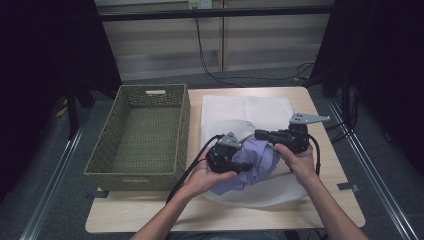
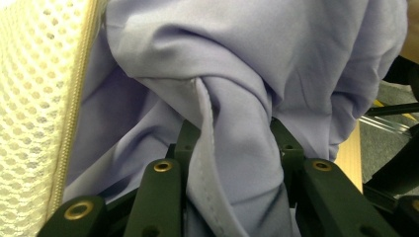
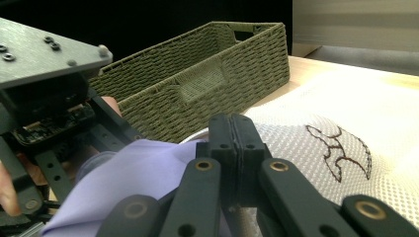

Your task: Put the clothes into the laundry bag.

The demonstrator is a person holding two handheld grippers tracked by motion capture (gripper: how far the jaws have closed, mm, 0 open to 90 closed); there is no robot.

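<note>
Between the left gripper's jaws sits a thick fold of purple cloth, pinched tight; the right gripper has its jaws pressed flat together, their tips just past the cloth's edge; the cloth lies bunched on a white mesh bag on the table; a green basket stands just beside the bag.

Lavender cloth; white mesh bag, dark motif; olive woven basket; black grippers.

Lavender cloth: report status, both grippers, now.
Left gripper shut on lavender cloth. Right gripper shut, pads together, at cloth edge. Cloth over white mesh bag. Basket alongside.
</note>
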